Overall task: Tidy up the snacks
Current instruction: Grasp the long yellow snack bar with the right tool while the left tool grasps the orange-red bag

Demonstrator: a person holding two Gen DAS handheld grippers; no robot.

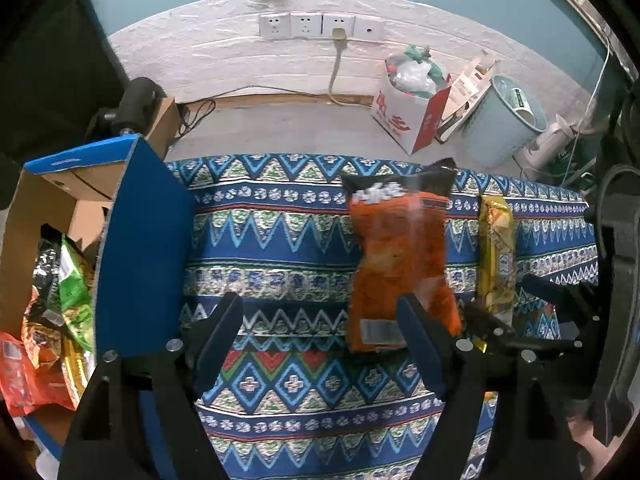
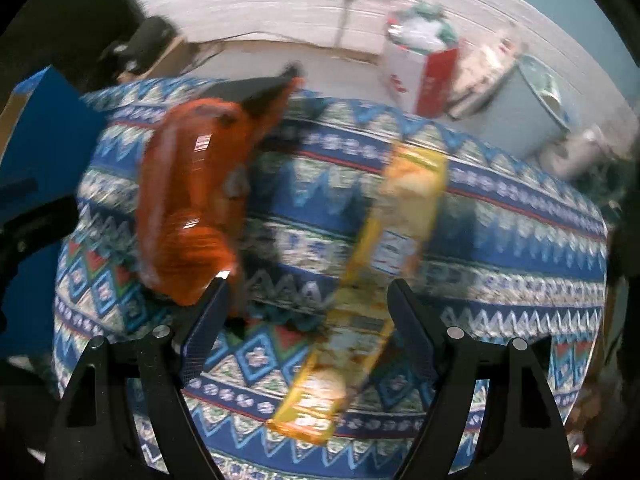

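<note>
Both tongs are standing apart with nothing pinched. Seen from the right wrist, the right gripper [image 2: 308, 320] is straddling the lower half of the yellow snack packet [image 2: 360, 308], which is lying lengthwise at the centre of that blurred frame; neither pad appears to be pressing on it. Seen from the left wrist, the left gripper [image 1: 320, 336] is hanging over bare cloth at lower centre, its right-hand finger [image 1: 420, 340] overlapping the lower edge of the orange chip bag [image 1: 396, 260], which is lying flat right of centre. I cannot tell whether that finger is touching the bag. The yellow packet [image 1: 496, 256] is lying just beside the bag, toward the right edge.

Judging by this, the step in hand is the approach to the two snacks left on the patterned tablecloth [image 1: 280, 240]. Other packets, a green one [image 1: 72, 284] among them, are already sitting in the blue-sided cardboard box [image 1: 144, 248] at the left edge.

Next, the right tongs probably need to settle lower and close across the yellow packet's narrow width. The left tongs need to shift rightward in the frame until the orange bag sits between the fingers, then close, lift and carry it to the box.
</note>
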